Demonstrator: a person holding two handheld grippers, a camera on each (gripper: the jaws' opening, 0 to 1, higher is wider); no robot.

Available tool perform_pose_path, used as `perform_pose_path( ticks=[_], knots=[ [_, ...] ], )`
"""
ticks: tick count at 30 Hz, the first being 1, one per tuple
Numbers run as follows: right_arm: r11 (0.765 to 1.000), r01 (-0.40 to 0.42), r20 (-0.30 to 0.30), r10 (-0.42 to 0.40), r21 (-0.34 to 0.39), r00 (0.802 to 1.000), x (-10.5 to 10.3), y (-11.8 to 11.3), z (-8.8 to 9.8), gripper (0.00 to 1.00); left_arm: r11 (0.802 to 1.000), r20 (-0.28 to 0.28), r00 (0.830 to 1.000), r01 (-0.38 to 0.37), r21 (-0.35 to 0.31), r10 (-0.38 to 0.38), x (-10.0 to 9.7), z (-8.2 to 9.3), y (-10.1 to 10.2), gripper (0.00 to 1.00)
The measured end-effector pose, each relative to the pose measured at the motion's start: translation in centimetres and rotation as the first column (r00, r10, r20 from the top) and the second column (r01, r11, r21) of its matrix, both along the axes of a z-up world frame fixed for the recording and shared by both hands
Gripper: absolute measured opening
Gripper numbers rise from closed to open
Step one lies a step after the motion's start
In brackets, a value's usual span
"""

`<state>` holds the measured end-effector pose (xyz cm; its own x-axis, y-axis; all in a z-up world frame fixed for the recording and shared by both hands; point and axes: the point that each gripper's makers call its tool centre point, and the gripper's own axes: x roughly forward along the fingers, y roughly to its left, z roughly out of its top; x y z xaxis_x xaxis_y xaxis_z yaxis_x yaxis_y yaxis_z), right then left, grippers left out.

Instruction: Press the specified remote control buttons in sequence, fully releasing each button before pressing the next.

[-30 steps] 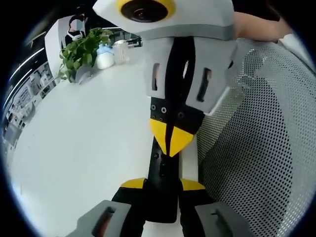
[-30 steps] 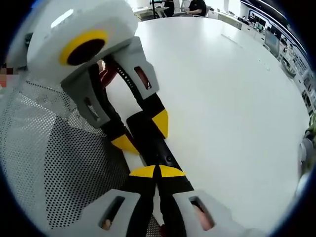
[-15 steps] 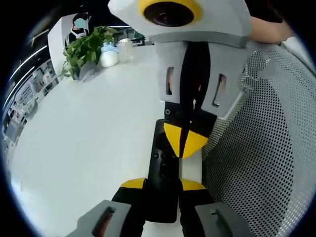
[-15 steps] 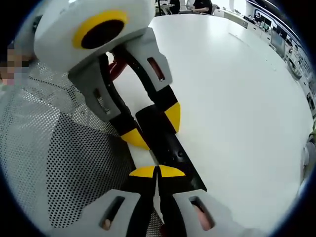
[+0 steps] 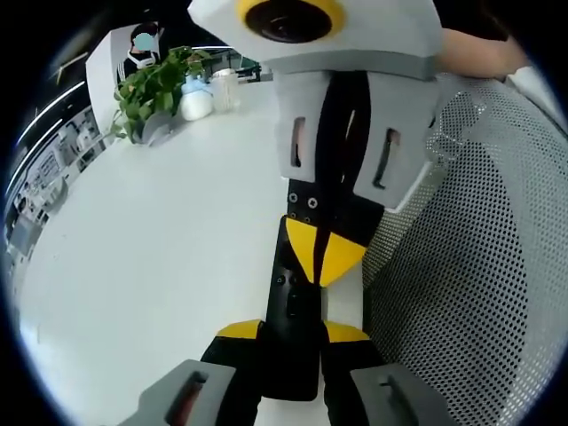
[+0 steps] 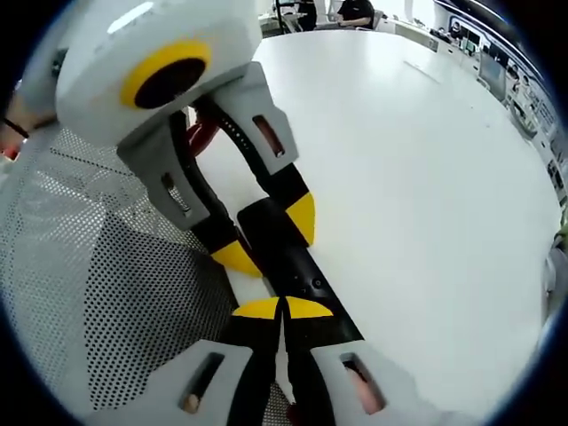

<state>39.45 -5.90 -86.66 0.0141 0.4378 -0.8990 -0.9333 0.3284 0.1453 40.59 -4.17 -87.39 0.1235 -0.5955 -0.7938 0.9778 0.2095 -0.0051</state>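
Observation:
A black remote control [image 5: 291,306] is clamped across its width by my left gripper [image 5: 293,331], whose yellow tips sit on either side of it. My right gripper [image 5: 324,256] comes down from above with its yellow tips shut together and resting on the remote's upper face. In the right gripper view the same shut right gripper [image 6: 282,308] meets the remote [image 6: 288,257] near its small buttons. There the left gripper [image 6: 268,238] enters from the upper left, shut on the remote's far end.
A wide white table [image 5: 160,240] stretches away under the remote. A grey mesh chair back [image 5: 479,266] stands close at the table's edge, also the mesh chair [image 6: 115,302]. A potted plant [image 5: 151,93] and white bottles [image 5: 197,102] stand at the far end.
The right gripper's shut tips have shifted slightly along the remote's face, first to the right and then a little back. The left gripper keeps its hold.

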Motion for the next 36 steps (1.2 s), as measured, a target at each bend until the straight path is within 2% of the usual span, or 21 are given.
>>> perform_pose_path(
  ticks=[4, 6, 8, 10, 11, 14, 17, 23, 30, 36],
  knots=[
    [1.000, 0.006, -0.010, -0.006, 0.006, 1.000, -0.1, 0.0, -0.1, 0.00, 1.000, 0.000, 1.000, 0.001, 0.000, -0.001, 0.0, 0.0, 0.0, 0.25],
    [1.000, 0.003, -0.037, -0.003, 0.004, 0.999, -0.5, 0.1, -0.3, 0.00, 1.000, 0.000, 1.000, 0.001, 0.000, -0.001, 0.0, 0.0, 0.0, 0.25],
    [0.998, -0.042, -0.044, 0.040, -0.046, 0.998, -1.2, -0.2, -1.0, 0.00, 1.000, -0.001, 1.000, 0.000, 0.000, 0.000, 0.0, 0.0, 0.0, 0.25],
    [0.985, -0.120, -0.006, 0.120, -0.124, 0.993, -1.3, -1.2, -1.8, 0.00, 1.000, 0.000, 1.000, 0.000, -0.001, 0.000, 0.0, 0.0, 0.0, 0.25],
    [0.990, -0.131, 0.022, 0.133, -0.056, 0.991, -1.1, -0.1, -1.3, 0.00, 1.000, 0.000, 1.000, 0.001, -0.001, -0.001, 0.0, 0.0, 0.0, 0.25],
    [0.998, -0.046, -0.035, 0.044, -0.035, 0.998, -1.1, -0.1, -0.8, 0.00, 1.000, 0.000, 1.000, 0.000, -0.001, 0.000, 0.0, 0.0, 0.0, 0.25],
    [1.000, -0.006, -0.051, 0.006, -0.004, 0.999, -0.8, 0.0, -0.3, 0.00, 1.000, -0.001, 1.000, 0.000, -0.002, 0.000, 0.0, 0.0, 0.0, 0.25],
    [0.998, 0.041, -0.015, -0.040, 0.044, 0.999, 0.4, 0.3, 0.5, 0.00, 1.000, -0.001, 1.000, 0.000, -0.003, 0.000, 0.0, 0.0, 0.0, 0.25],
    [1.000, 0.010, -0.002, -0.010, 0.007, 1.000, 0.2, 0.1, -0.2, 0.00, 1.000, -0.001, 1.000, -0.001, -0.003, 0.000, 0.0, -0.1, 0.0, 0.25],
    [1.000, 0.013, -0.003, -0.013, 0.011, 1.000, 0.2, 0.2, 0.0, 0.00, 1.000, -0.001, 1.000, 0.000, -0.002, 0.000, 0.0, 0.0, 0.0, 0.25]
  ],
)
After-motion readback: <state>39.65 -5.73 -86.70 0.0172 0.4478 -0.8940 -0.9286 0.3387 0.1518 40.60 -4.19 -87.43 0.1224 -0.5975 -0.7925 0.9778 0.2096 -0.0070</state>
